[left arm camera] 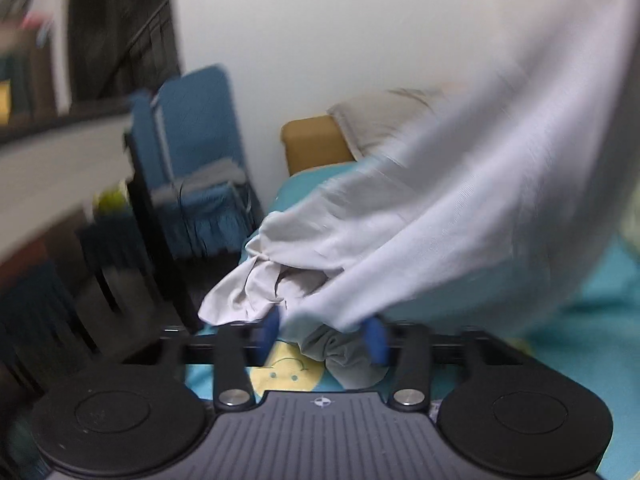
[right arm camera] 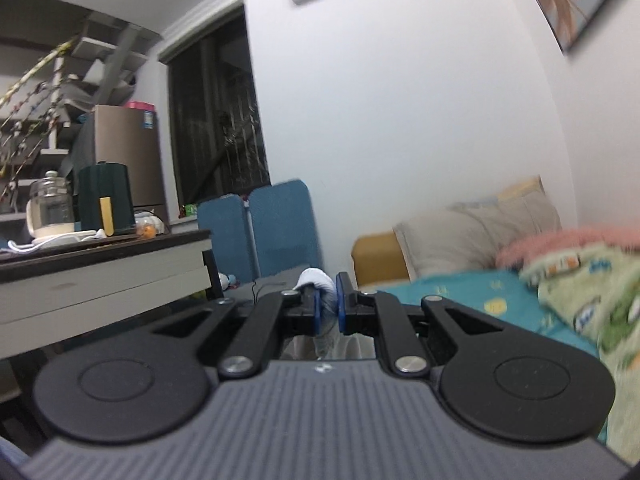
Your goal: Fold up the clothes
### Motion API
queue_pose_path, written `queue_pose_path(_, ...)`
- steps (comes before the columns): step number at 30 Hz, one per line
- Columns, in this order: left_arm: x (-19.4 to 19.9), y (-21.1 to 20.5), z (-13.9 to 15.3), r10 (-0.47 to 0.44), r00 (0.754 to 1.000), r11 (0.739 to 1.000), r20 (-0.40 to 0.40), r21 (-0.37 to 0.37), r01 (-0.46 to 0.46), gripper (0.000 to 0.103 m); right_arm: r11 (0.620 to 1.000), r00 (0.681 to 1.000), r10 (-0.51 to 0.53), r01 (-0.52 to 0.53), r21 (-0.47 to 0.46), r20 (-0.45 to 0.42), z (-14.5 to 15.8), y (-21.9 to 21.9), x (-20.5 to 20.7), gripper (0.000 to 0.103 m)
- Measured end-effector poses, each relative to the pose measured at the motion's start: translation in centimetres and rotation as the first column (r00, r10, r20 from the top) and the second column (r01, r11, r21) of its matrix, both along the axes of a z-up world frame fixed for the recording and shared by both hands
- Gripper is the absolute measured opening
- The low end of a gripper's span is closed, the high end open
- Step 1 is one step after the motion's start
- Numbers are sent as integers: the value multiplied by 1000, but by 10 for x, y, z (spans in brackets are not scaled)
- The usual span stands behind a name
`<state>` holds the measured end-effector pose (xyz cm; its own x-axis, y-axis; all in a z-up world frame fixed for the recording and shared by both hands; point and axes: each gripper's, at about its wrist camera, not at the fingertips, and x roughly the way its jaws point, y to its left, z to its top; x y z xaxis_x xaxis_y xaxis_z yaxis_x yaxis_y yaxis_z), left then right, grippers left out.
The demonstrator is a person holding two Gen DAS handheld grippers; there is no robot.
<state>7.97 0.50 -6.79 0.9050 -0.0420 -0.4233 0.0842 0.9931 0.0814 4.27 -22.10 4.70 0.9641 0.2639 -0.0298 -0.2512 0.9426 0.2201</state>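
**Garment lifted, not yet spread**

Garment (left arm camera: 460, 200) first: a pale, white-lilac piece of clothing, thin and soft, hanging in the air above the bed (left arm camera: 600, 292) with its turquoise sheet. In the left wrist view it sweeps from the upper right down to my left tongs (left arm camera: 325, 334), where a bunched hem and a crumpled grey-white clump sit between the blue pads. Those tongs look spread fairly wide with cloth draped over and between them; motion blur keeps me from saying whether they truly grip it.

My right tongs (right arm camera: 327, 306) are pressed nearly together, pinching a small roll of the same white cloth (right arm camera: 316, 278), held up level with the room beyond.

I judge this to be the opening step: lifting and shaking the piece out so its shape can be found. Nothing is folded yet.

Next, I would need a firm hold with the left tongs on an edge or corner, then to draw both hands apart so the cloth hangs flat, and lay it down on the bed, away from the green patterned quilt (right arm camera: 592, 300).
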Motion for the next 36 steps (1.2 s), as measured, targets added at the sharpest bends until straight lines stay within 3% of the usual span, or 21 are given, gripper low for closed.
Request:
queue_pose_path(1, 0, 9, 4, 11, 1000, 999, 7, -51, -11, 12, 1000, 1000, -3, 3, 8, -21, -2, -2, 3, 11)
queue_pose_path(3, -3, 23, 13, 28, 999, 992, 32, -121, -24, 7, 1000, 998, -12, 13, 17, -68, -5, -4, 8, 12)
queue_pose_path(8, -23, 46, 35, 0, 999, 979, 39, -206, 8, 6, 999, 967, -26, 20, -28, -253, -22, -2, 26, 12)
queue_pose_path(13, -16, 61, 56, -40, 999, 983, -32, -181, 34, 6, 999, 877, 21, -31, -14, -480, -53, 2, 52, 13)
queue_pose_path(15, -5, 60, 58, -48, 997, 990, -52, -132, 40, 6, 999, 840, 43, -40, 17, -541, -66, 3, 60, 13)
queue_pose_path(18, 23, 51, 45, -79, 991, 996, -105, -55, 74, 6, 997, 798, 64, -32, 64, -599, -80, 4, 71, 13)
queue_pose_path(21, 52, 43, 21, -101, 982, 995, -161, -41, 95, 7, 995, 756, 79, -20, 99, -649, -93, 6, 82, 13)
queue_pose_path(24, 73, 41, -3, -82, 974, 995, -210, -65, 70, 8, 998, 742, 51, -9, 66, -668, -100, 11, 94, 13)
queue_pose_path(27, 84, 42, -17, -103, 962, 992, -254, -91, 82, 19, 999, 728, 36, -3, 49, -684, -106, 14, 109, 13)
queue_pose_path(32, 90, 48, -22, -106, 950, 989, -293, -134, 69, 60, 1000, 718, 0, 16, 17, -696, -113, 22, 128, 13)
queue_pose_path(36, 70, 42, -7, -108, 964, 993, -242, -70, 93, 73, 1000, 714, -23, 27, -6, -700, -116, 25, 129, 13)
